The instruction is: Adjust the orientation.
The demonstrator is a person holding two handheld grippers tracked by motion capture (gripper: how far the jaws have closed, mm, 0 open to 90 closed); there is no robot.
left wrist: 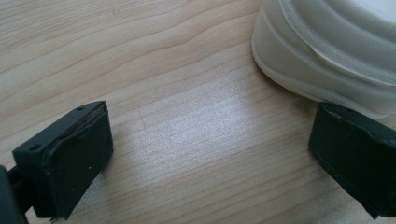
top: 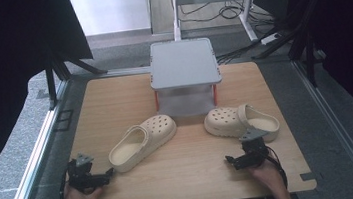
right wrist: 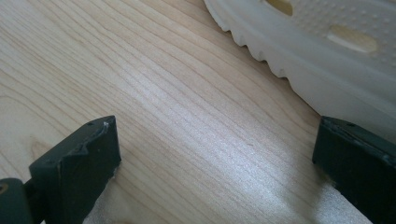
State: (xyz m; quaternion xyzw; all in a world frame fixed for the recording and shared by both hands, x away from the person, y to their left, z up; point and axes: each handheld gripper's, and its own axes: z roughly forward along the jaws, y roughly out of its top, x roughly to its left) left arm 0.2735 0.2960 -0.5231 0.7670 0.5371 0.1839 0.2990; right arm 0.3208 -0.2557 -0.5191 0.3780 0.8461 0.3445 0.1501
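Beside each gripper — one clog [top: 142,141]

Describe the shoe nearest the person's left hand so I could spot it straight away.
On the wooden table, in front of the grey two-level stand, lie two cream clogs. The left clog lies diagonally, toe toward the stand, heel opening toward the left gripper. Unlike the right clog, it has no strap showing.

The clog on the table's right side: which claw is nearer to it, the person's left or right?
Right. The right claw sits just in front of the right clog, jaws open. The left claw is across the wooden table, beside the heel of the left clog.
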